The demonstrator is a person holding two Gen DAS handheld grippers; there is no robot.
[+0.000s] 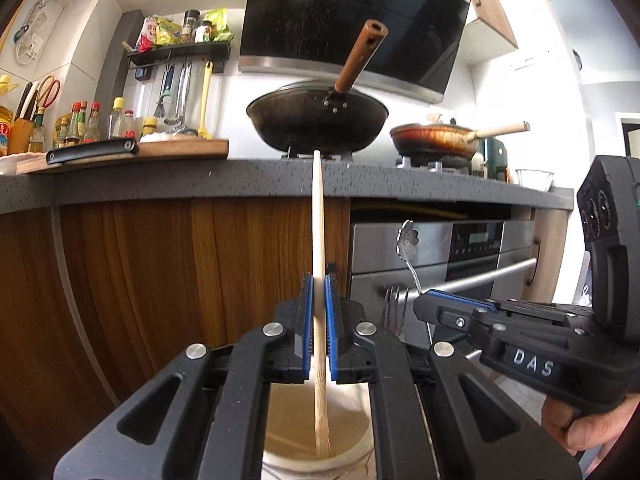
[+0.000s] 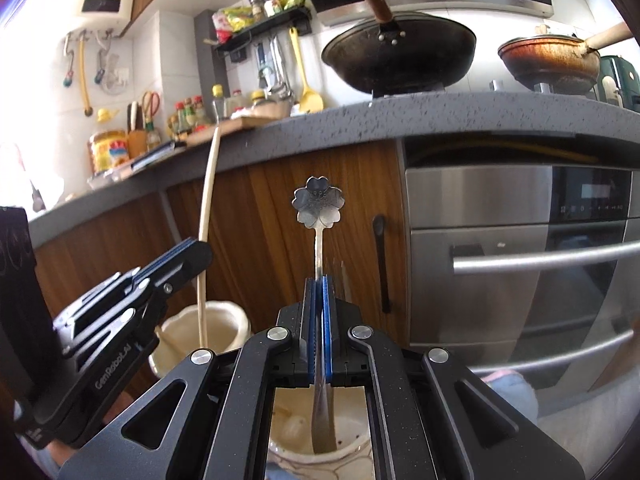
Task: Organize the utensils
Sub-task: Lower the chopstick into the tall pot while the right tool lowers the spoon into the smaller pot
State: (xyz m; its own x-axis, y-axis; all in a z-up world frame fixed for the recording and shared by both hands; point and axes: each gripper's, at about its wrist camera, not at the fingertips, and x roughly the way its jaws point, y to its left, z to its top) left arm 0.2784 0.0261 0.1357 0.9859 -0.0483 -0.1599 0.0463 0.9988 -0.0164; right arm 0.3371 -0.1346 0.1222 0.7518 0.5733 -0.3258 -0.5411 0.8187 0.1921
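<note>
- The wooden chopstick (image 1: 319, 216) stands upright, its lower end inside a cream ceramic holder (image 1: 352, 428); the left gripper (image 1: 319, 300) is clamped on its shaft. Let go while it tilts and it could tip out over the rim.
- The flower-ended metal spoon (image 2: 318, 204) is pinched in the right gripper (image 2: 319, 304), its lower end in a second holder (image 2: 352, 446). It may clatter against the bottom.
- A fork (image 1: 396, 304) stands close by; the grippers are near each other and could bump.

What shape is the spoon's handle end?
A silver flower with five petals, clearest in the right wrist view.
</note>
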